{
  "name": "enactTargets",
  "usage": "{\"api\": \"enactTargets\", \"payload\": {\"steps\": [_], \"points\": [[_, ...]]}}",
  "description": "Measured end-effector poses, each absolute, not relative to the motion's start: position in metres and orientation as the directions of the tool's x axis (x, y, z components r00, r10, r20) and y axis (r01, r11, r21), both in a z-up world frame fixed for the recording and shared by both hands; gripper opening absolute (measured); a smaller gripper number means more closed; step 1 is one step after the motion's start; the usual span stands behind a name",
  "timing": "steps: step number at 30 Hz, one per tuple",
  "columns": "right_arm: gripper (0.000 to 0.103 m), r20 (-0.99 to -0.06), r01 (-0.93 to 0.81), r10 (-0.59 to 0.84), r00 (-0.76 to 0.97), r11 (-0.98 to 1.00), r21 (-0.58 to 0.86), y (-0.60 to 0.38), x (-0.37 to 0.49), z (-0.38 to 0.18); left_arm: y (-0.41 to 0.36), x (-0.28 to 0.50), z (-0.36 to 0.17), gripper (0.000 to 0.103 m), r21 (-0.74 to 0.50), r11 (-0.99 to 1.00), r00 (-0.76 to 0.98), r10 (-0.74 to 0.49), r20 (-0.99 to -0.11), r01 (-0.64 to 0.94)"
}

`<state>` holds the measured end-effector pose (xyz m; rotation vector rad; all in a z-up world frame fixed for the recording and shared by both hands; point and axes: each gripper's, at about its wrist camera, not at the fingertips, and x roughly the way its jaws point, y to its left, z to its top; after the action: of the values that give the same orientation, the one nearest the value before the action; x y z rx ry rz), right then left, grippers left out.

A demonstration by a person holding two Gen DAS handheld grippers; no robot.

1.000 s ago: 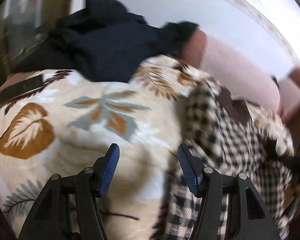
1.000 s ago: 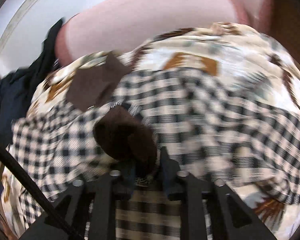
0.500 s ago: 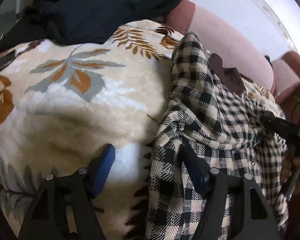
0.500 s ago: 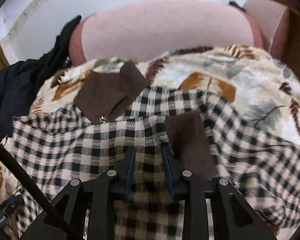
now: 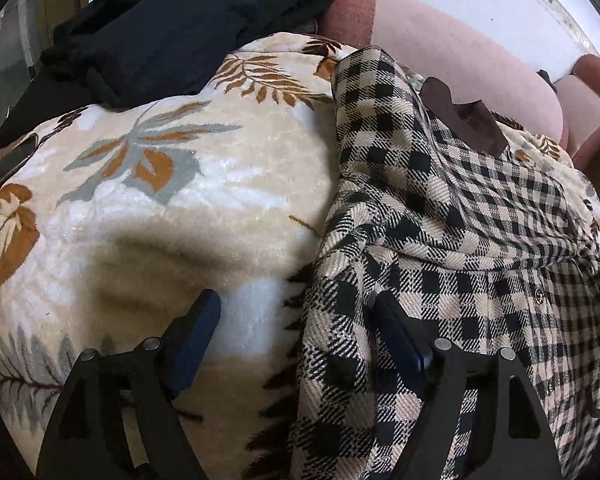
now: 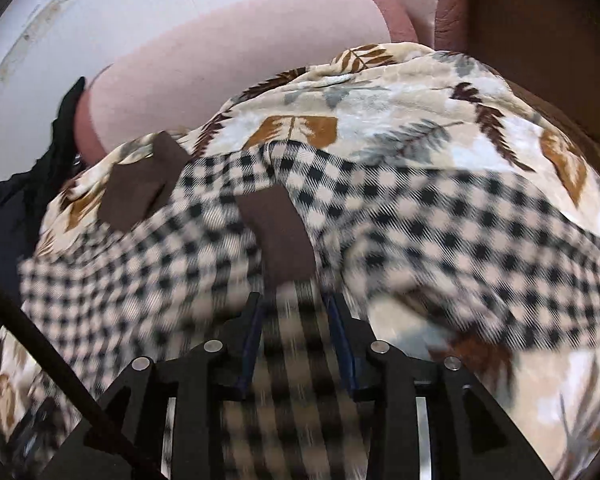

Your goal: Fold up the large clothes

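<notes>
A black-and-cream checked shirt [image 5: 452,216] with a brown collar [image 5: 464,120] lies spread on a leaf-patterned blanket [image 5: 172,208]. My left gripper [image 5: 296,320] is open, low over the shirt's left edge: one finger rests on the blanket, the other on the checked cloth. In the right wrist view the same shirt [image 6: 440,216] shows blurred, with brown collar pieces [image 6: 140,188]. My right gripper [image 6: 296,312] has its jaws slightly apart with checked cloth between them, below a brown flap [image 6: 280,236].
A pile of dark clothes [image 5: 172,28] lies at the blanket's far left. A pink sofa back [image 5: 460,56] [image 6: 228,60] runs behind, with a white wall above. A brown armrest [image 6: 520,40] stands at the right.
My left gripper has dropped lower onto the shirt's edge. My right gripper's jaws have spread a little and the shirt has shifted, the brown flap now lying just ahead of the fingers.
</notes>
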<state>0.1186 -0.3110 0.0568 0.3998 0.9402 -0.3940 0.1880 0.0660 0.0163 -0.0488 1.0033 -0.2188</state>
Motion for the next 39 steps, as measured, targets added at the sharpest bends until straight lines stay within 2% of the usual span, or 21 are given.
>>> {"api": "enactTargets", "payload": {"steps": [4, 9, 12, 18, 23, 29, 33, 34, 39], "points": [[0.037, -0.844, 0.476, -0.179, 0.506, 0.874, 0.1, -0.29, 0.064, 0.067, 0.068, 0.186, 0.017, 0.081, -0.153, 0.974, 0.513, -0.219, -0.83, 0.169], [0.043, -0.845, 0.505, -0.241, 0.476, 0.862, 0.038, -0.292, -0.003, 0.077, 0.064, 0.176, 0.019, 0.081, -0.101, 0.98, 0.532, -0.178, -0.828, 0.17], [0.043, -0.85, 0.527, -0.216, 0.481, 0.846, 0.083, -0.304, -0.027, 0.086, 0.066, 0.16, 0.029, 0.075, -0.082, 0.984, 0.571, -0.16, -0.805, 0.16], [0.048, -0.799, 0.551, -0.215, 0.562, 0.817, 0.168, -0.329, -0.064, 0.111, 0.066, 0.103, 0.085, 0.074, -0.077, 0.981, 0.646, -0.174, -0.743, 0.176], [0.05, -0.772, 0.579, -0.171, 0.612, 0.762, 0.29, -0.365, -0.087, 0.108, 0.061, 0.058, 0.121, 0.075, -0.104, 0.979, 0.681, -0.195, -0.705, 0.173], [0.05, -0.759, 0.597, -0.094, 0.644, 0.682, 0.422, -0.413, -0.111, 0.077, 0.042, 0.024, 0.117, 0.075, -0.128, 0.986, 0.626, -0.169, -0.761, 0.109], [0.051, -0.732, 0.599, -0.104, 0.674, 0.657, 0.458, -0.44, -0.13, 0.068, 0.024, 0.013, 0.109, 0.075, -0.131, 0.987, 0.577, -0.16, -0.801, 0.091], [0.054, -0.728, 0.6, -0.105, 0.677, 0.652, 0.463, -0.444, -0.133, 0.067, 0.021, 0.011, 0.108, 0.075, -0.126, 0.989, 0.572, -0.15, -0.806, 0.082], [0.054, -0.7, 0.579, -0.093, 0.708, 0.643, 0.501, -0.459, -0.15, 0.055, 0.014, 0.008, 0.105, 0.075, -0.115, 0.993, 0.57, -0.109, -0.814, 0.026]]}}
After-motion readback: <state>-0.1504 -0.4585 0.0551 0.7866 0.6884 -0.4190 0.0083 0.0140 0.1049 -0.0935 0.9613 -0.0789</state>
